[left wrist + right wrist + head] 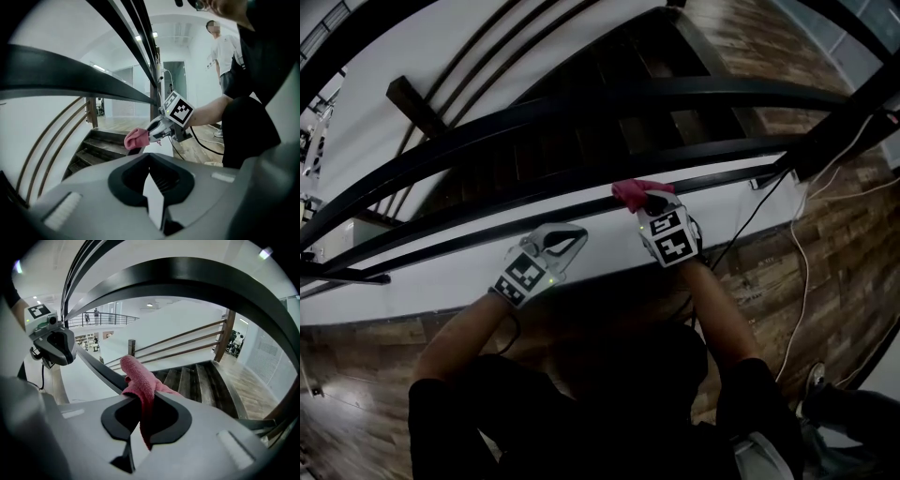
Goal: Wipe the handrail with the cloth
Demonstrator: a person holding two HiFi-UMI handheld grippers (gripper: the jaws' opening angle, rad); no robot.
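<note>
right gripper [140, 414] clamped on cloth [138, 375], which rests on handrail [100, 368]. left gripper [150, 165] closed, empty, near the rail. cloth judged light, soft, limp; best held by a bunched fold, leaving a pad free.

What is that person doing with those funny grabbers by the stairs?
A person stands at the top of some stairs with a grabbing tool in each hand. The right gripper has its fingers shut on a pink cloth and holds it right at the black handrail, as if to wipe it. The left gripper is shut with nothing in it and sits close by the same rail, a little way off to the side.
</note>
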